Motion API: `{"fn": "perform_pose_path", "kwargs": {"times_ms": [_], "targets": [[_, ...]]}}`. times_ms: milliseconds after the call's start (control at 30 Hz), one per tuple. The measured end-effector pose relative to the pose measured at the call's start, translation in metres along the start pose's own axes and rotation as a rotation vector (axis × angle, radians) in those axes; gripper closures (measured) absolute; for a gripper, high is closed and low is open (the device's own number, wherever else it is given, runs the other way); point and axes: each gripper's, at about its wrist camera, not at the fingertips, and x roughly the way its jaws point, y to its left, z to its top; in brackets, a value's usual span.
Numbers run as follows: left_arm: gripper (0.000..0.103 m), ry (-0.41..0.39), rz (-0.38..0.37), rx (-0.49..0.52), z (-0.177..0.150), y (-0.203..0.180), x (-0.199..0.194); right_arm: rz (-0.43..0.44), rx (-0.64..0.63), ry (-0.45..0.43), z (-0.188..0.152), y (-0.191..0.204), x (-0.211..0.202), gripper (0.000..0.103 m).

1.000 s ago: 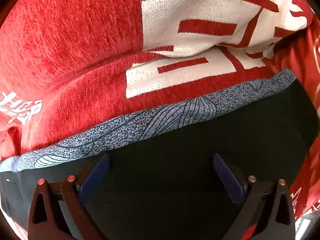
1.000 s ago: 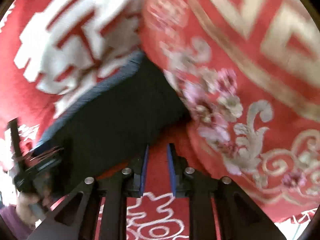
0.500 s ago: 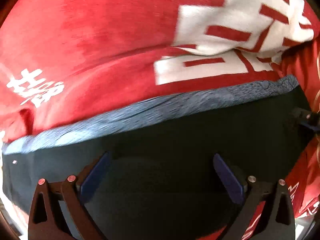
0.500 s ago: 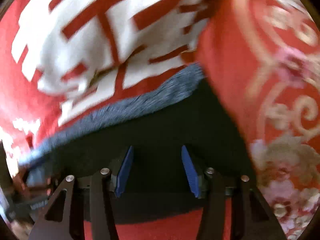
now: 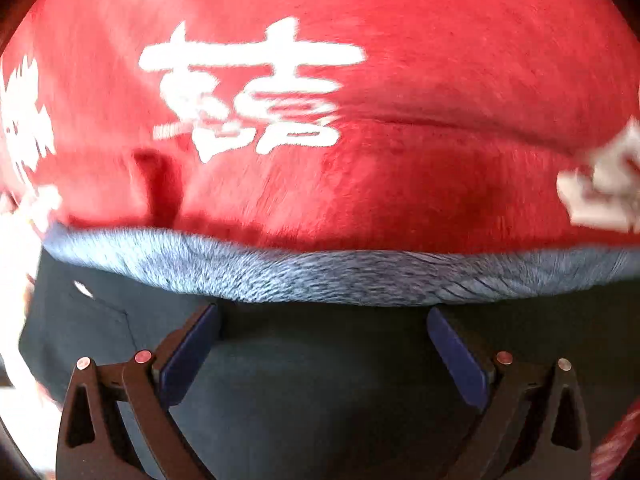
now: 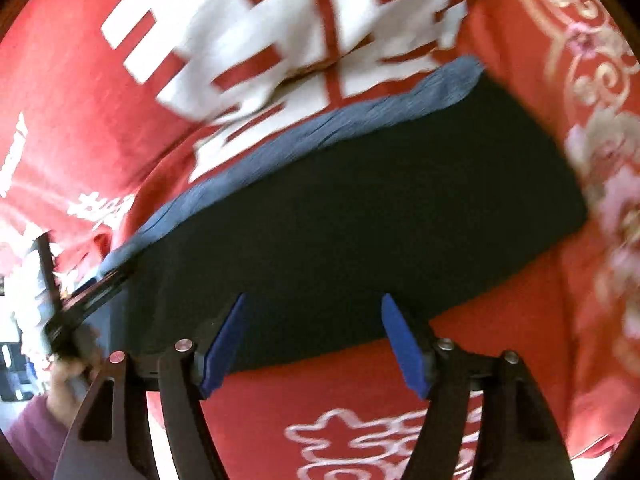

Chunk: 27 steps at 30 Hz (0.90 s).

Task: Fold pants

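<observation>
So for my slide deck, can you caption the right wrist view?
Open right gripper over folded dark pants on a red bedspread.

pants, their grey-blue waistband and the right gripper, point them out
pants [image 6: 360, 232]: right wrist view, on the flat dark fabric.
grey-blue waistband [image 5: 340, 276]: left wrist view, on the middle of the patterned band.
right gripper [image 6: 314, 340]: right wrist view, midway between the blue fingertips.

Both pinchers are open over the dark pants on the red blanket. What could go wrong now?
1. The right gripper has just been opening, with nothing between its pads. It hangs over the near edge of the pants, so closing there might pinch the red blanket too.
2. The left gripper is open near the grey-blue band; a shallow grab may catch only one layer and spoil the fold.
3. The blanket looks lumpy, so the pants may wrinkle.
</observation>
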Motion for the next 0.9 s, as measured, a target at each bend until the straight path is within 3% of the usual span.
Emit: {"fn": "perform_pose_path", "kwargs": {"times_ms": [133, 300, 400, 700, 733, 800, 900], "targets": [[0.0, 0.025, 0.01, 0.06, -0.01, 0.015, -0.013, 0.055, 0.038, 0.022, -0.021, 0.013, 0.002, 0.028], [0.0, 0.005, -0.02, 0.172, -0.029, 0.05, -0.041, 0.228, 0.147, 0.099, -0.065, 0.038, 0.025, 0.028], [0.0, 0.013, -0.009, 0.145, -0.033, 0.09, -0.051, 0.32, 0.158, 0.153, -0.089, 0.072, 0.042, 0.028], [0.0, 0.057, 0.169, 0.046, -0.049, 0.245, -0.026, 0.561, 0.12, 0.238, -0.13, 0.178, 0.101, 0.028], [0.0, 0.083, 0.161, 0.023, -0.049, 0.261, -0.012, 0.57, 0.105, 0.249, -0.132, 0.187, 0.108, 0.028], [0.0, 0.073, 0.049, -0.031, -0.055, 0.284, -0.007, 0.582, 0.083, 0.267, -0.139, 0.2, 0.116, 0.028], [0.0, 0.056, 0.011, -0.011, -0.056, 0.288, -0.004, 0.584, 0.075, 0.278, -0.145, 0.208, 0.125, 0.028]]}}
